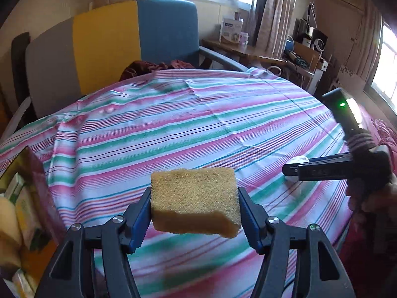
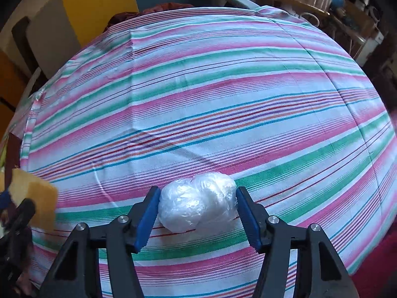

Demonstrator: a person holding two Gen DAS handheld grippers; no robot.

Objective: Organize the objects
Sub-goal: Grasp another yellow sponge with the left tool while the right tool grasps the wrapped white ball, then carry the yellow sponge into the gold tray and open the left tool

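Observation:
My left gripper (image 1: 194, 213) is shut on a yellow sponge (image 1: 196, 201) and holds it above the striped tablecloth (image 1: 173, 124). The sponge also shows at the left edge of the right wrist view (image 2: 34, 198). My right gripper (image 2: 197, 211) is shut on a white plastic-wrapped bundle (image 2: 198, 202) that rests on the cloth (image 2: 198, 87). In the left wrist view the right gripper (image 1: 289, 171) is at the right, with the white bundle (image 1: 299, 160) partly hidden behind its fingers.
An open box (image 1: 22, 198) with packets and sponges stands at the table's left edge. A grey, yellow and blue chair back (image 1: 111, 44) stands behind the table. A cluttered desk (image 1: 248, 49) stands at the back right.

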